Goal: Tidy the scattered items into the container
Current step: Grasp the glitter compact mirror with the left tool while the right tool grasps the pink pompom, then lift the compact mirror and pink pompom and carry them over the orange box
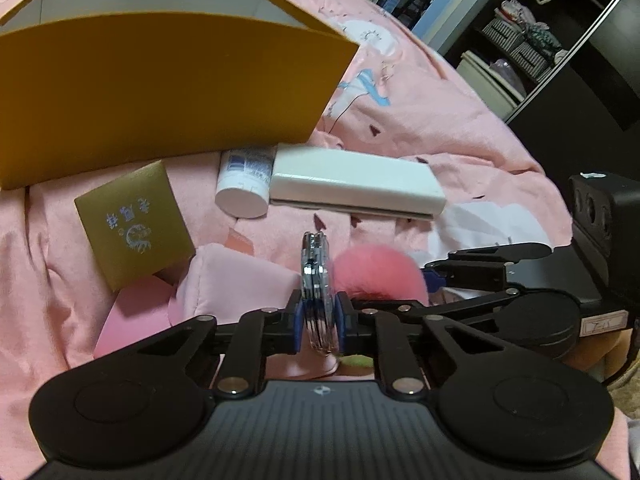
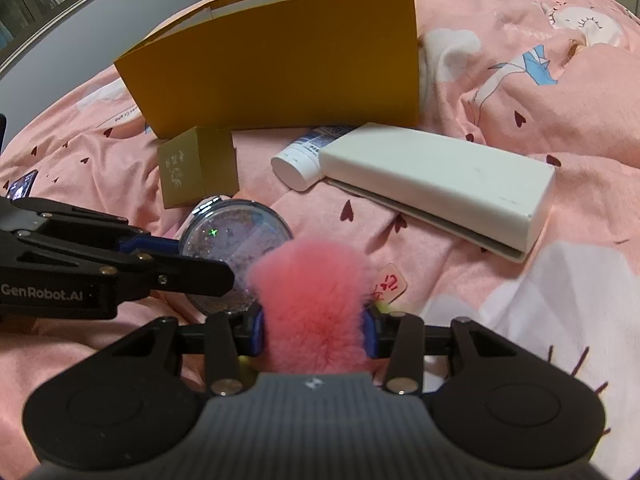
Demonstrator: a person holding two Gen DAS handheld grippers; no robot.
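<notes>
- While both claws are loaded, two scattered items are in hand: left gripper (image 1: pixel 319 317) is pinched on the glitter compact (image 1: pixel 317 280), held on edge between the blue pads; right gripper (image 2: pixel 314 330) is pressed into the pink pompom (image 2: pixel 316 292), fur bulging past both pads.
- Both items sit low over the pink bedspread (image 1: pixel 440 128), just in front of the yellow box (image 1: pixel 160 80), which stands open-topped behind the remaining clutter.
- Compact, judged: rigid clear plastic, smooth and likely slippery on its faces; grip across the flat faces as now looks sound, but a knock could crack it.
- Pompom, judged: very light, soft, squashes under the pads; no risk of damage, though fur may slide, so a hold on its core is safer.
- A small pink tag (image 2: pixel 390 282) lies beside the pompom; whether attached to it, cannot tell.
- Not yet picked up: gold box (image 1: pixel 132 224) near the container's front wall, white tube (image 1: pixel 244 184) touching the white case (image 1: pixel 356 184), both just beside the container.
- A pale pink pouch (image 1: pixel 236 280) lies by the left claw; shape partly hidden.
- Hard to read: container's inside is not visible from either view; print on tube and gold box blurred; the compact's lower edge is cut off behind the claw.
</notes>
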